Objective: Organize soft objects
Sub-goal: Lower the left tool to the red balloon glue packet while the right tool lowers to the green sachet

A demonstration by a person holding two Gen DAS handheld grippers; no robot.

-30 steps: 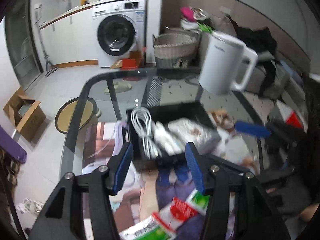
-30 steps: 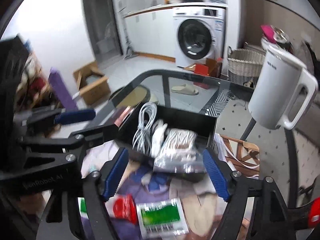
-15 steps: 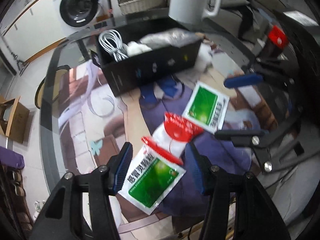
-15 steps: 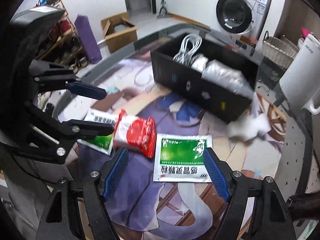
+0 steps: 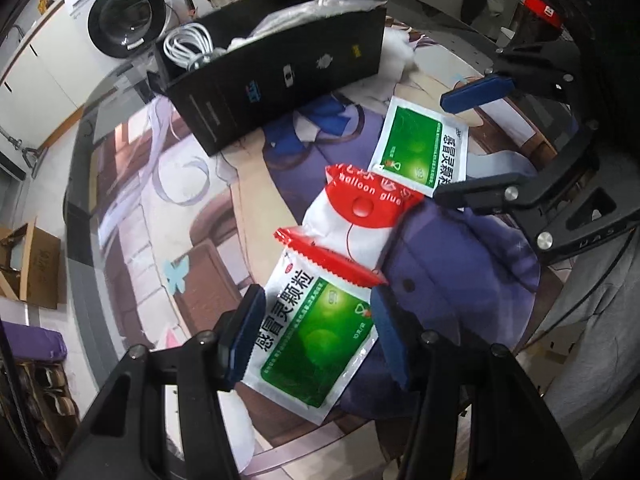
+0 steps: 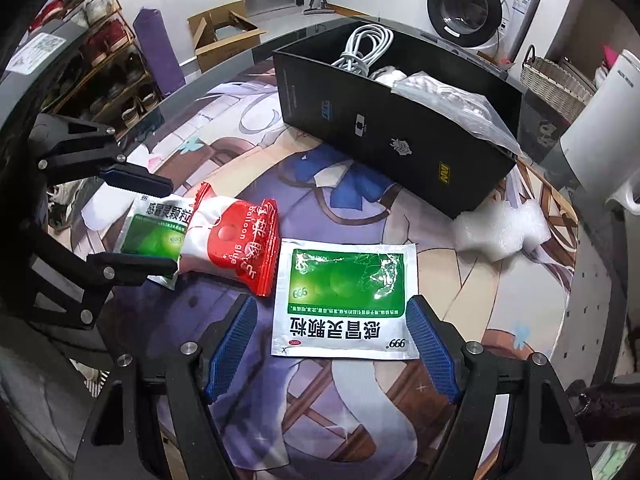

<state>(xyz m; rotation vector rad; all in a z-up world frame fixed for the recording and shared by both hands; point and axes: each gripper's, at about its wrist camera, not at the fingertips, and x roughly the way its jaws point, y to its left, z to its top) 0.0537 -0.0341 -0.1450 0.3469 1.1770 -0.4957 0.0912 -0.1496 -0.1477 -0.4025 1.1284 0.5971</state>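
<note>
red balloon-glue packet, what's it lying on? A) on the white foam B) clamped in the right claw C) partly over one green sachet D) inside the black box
C. The red packet overlaps the top edge of the green sachet that sits between the open left claw; the black box lies farther back, and the right claw is open around the other sachet.

Right gripper (image 6: 328,340) (fingers spread wide) astride a flat green sachet (image 6: 346,300), red-and-white packet (image 6: 232,240) just beside.
</note>
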